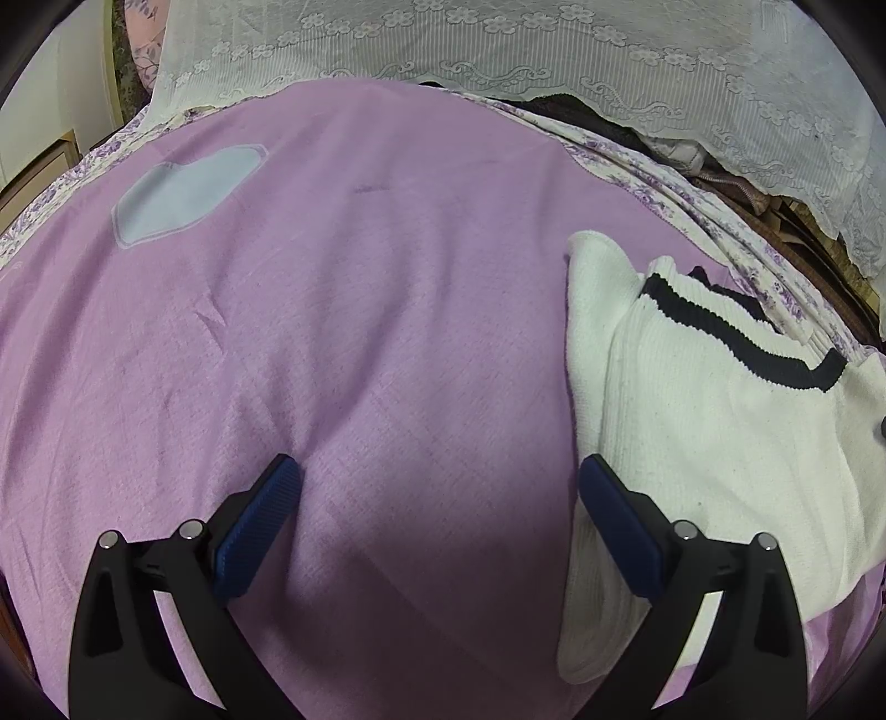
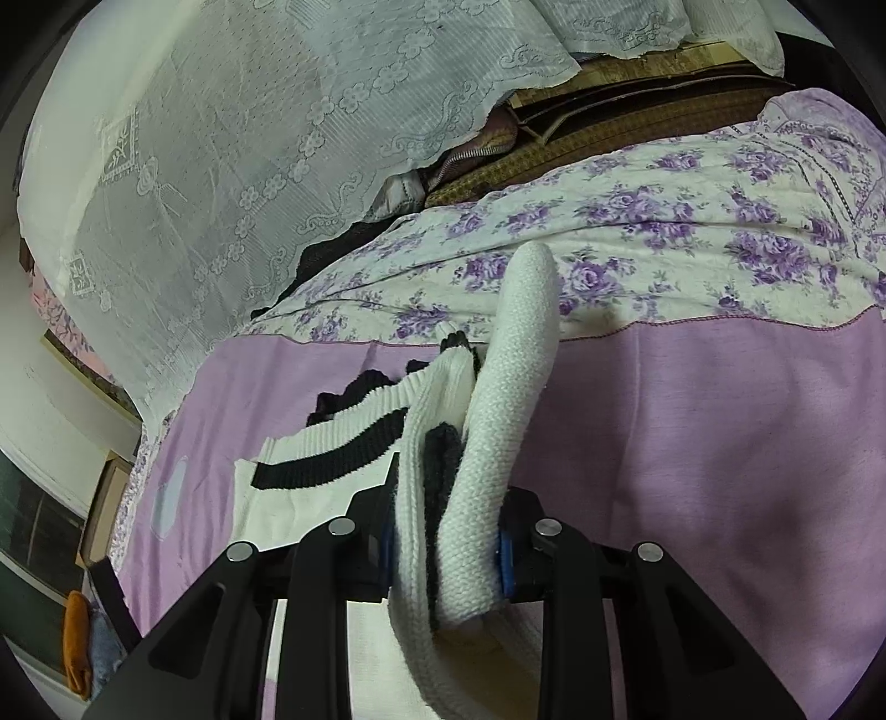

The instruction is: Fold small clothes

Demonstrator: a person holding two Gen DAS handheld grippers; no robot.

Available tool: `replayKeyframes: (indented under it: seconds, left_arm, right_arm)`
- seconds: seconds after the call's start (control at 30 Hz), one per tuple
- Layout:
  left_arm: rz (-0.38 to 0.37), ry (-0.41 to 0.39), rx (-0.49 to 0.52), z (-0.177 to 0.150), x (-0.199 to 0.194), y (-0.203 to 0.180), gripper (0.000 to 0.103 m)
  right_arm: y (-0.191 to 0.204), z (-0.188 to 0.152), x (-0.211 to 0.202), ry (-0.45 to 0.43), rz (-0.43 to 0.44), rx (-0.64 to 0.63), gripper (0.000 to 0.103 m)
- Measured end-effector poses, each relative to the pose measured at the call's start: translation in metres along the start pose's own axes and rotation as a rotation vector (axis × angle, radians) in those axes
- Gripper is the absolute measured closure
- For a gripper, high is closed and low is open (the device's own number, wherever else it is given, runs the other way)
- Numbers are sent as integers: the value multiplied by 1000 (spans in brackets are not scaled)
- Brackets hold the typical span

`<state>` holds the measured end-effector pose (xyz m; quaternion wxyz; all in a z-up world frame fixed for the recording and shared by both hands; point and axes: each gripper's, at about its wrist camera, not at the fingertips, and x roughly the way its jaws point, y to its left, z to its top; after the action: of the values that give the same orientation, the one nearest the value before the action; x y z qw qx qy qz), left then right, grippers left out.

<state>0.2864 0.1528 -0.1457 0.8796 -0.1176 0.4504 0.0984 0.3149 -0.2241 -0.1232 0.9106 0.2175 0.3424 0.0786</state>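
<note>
Lying across a pink bedcover (image 1: 343, 310), the white sock (image 1: 714, 421) with a black band sits at right of the left wrist view, on the cover's right edge, w/ a second white piece under it reaching toward the bottom of frame. No boxes or baskets hold anything here; the bed carries it all. A pale blue patch (image 1: 185, 196) shows upper left on the cover. Floral sheet (image 2: 637, 232) w/ purple flowers lies past the cover's far edge, and white lace cloth (image 1: 498, 50) drapes along the top, over a dark and brownish pile at upper right.

In the right wrist view, a white sock toe (image 2: 515, 387) sticks up at center, lifted clear of the cover, and partly blocks the floral sheet behind it. Banded cuffs hang just left of it, center-left.

Left gripper (image 1: 437, 471) hovers over bare cover at bottom center, angled down, jaws wide apart, nothing between them; its right finger (image 1: 620, 520) overlaps the sock's left edge in the picture, touching or not I can't tell.

Right gripper (image 2: 443, 548) at bottom center is clamped on bunched white sock fabric, blue pads pressing both sides.
</note>
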Motion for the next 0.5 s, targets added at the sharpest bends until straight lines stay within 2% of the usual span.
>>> replayKeyframes:
  seconds: [0.1,0.5]
  left_arm:
    - [-7,5,-9,0,-2,2,5]
    - [-45,-11,-107,8,-23,27,5]
  right_arm:
    - [6,2,-2,3,17,19,76]
    - [60,5,-3,8,34,-41,77]
